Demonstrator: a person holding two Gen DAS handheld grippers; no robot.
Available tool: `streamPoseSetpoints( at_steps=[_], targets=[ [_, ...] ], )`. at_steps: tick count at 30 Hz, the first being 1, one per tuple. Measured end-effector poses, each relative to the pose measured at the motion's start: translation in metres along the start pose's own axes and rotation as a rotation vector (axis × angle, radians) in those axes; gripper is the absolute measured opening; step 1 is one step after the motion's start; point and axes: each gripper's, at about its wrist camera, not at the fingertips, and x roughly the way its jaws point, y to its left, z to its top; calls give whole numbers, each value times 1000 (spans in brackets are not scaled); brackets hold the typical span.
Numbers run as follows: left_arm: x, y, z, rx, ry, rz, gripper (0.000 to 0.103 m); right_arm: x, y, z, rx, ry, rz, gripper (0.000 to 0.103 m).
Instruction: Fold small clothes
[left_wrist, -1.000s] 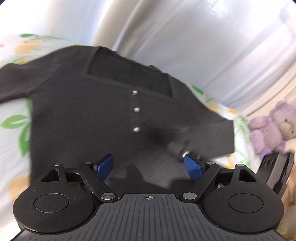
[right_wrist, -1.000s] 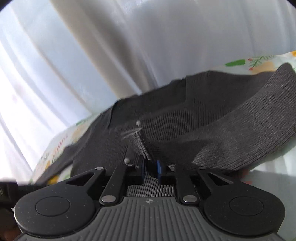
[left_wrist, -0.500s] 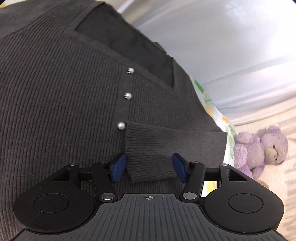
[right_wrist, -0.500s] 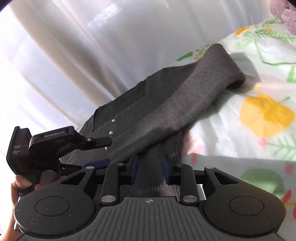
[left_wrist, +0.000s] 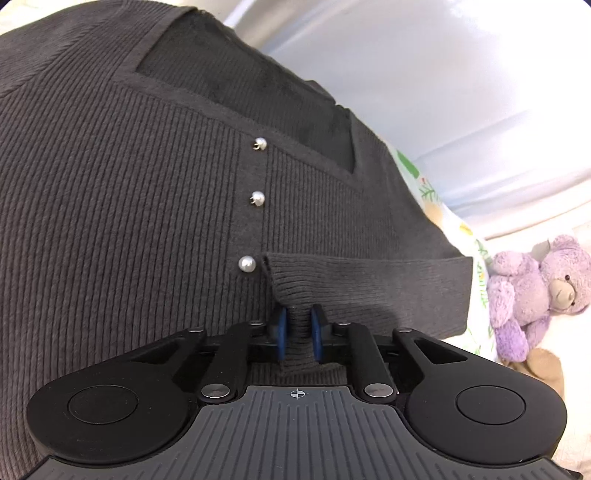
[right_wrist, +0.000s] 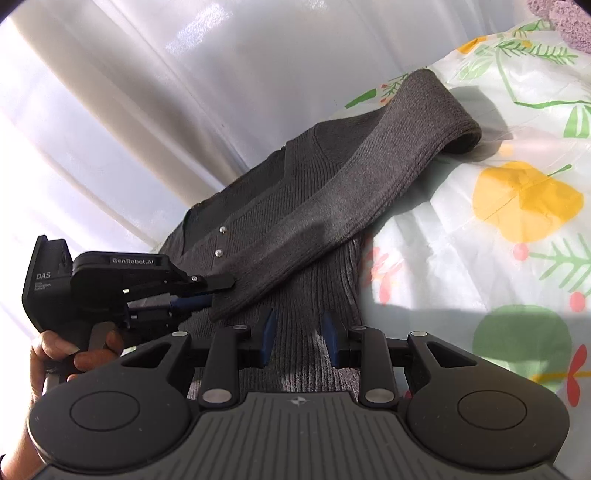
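Observation:
A dark grey ribbed cardigan (left_wrist: 129, 206) with pearl buttons (left_wrist: 246, 264) lies flat on a floral sheet. Its right sleeve (right_wrist: 369, 184) is folded across the chest, the cuff (left_wrist: 295, 280) ending beside the lowest button. My left gripper (left_wrist: 298, 336) is shut on the cuff's edge; it also shows in the right wrist view (right_wrist: 207, 295), held by a hand. My right gripper (right_wrist: 298, 334) is open, low over the cardigan's body just below the folded sleeve, holding nothing.
The floral sheet (right_wrist: 498, 236) spreads to the right of the cardigan. A purple teddy bear (left_wrist: 535, 291) sits at the sheet's right edge. White curtains (right_wrist: 166, 92) hang behind the bed.
My left gripper closed on the sleeve cuff, which it straddled open half a second ago. My right gripper let go of the sleeve and opened wider.

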Motion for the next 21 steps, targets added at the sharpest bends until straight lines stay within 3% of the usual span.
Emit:
streamPoseSetpoints(
  at_steps=[4, 7, 14, 21],
  targets=[
    [-10, -9, 8, 86, -24, -12, 11, 3, -2, -1, 6, 19, -19, 27],
    [-31, -16, 21, 169, -103, 16, 11, 4, 0, 3, -2, 20, -30, 27],
    [-63, -4, 57, 252, -253, 195, 11, 9, 6, 20, -29, -3, -55, 27],
    [-70, 34, 78, 268, -310, 387, 11, 25, 6, 55, -18, -30, -74, 27]
  ],
)
